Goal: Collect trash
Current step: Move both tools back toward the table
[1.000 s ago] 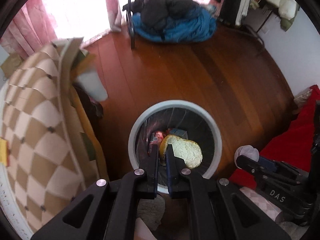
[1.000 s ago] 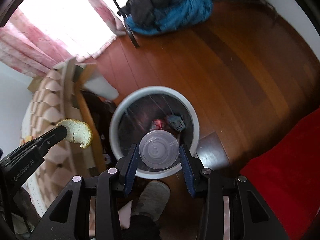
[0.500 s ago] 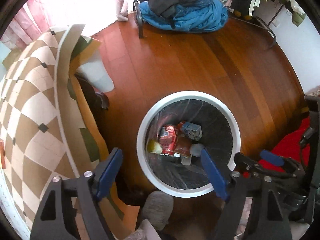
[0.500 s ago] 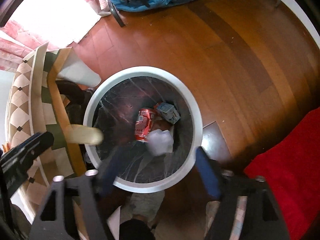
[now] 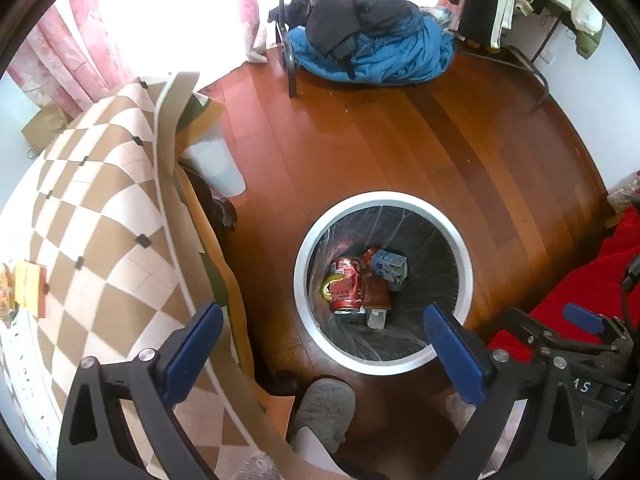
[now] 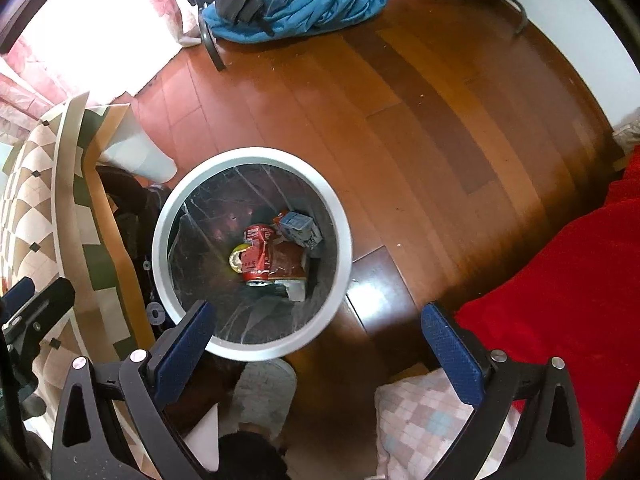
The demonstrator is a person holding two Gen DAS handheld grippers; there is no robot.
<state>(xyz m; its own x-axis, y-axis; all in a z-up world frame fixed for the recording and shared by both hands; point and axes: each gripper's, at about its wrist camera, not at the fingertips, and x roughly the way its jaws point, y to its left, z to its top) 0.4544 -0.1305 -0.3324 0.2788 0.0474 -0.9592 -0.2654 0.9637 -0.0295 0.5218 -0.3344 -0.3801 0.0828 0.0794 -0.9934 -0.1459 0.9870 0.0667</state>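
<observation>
Both the left gripper [image 5: 324, 344] and right gripper [image 6: 316, 344] now gape wide, fingers empty (bread crust and clear lid dropped) above the white-rimmed, bag-lined round bin [image 6: 340, 216]; another pickup follows.

Bin [image 6: 340, 216] mouth: unobstructed from above. Worktop [image 6: 68, 208] edge crowds its left; red bedding [image 6: 560, 280] right; slipper [image 6: 264, 392] at near rim. Wooden floor [image 6: 400, 120] beyond: open.

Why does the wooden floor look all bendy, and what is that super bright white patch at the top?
Left wrist view: the fisheye lens bows the brown wooden floor; daylight washes out the window behind the pink curtains. Right wrist view: same curving, glare on the boards, and the round white-rimmed trash bin smears slightly at its right edge.
</observation>
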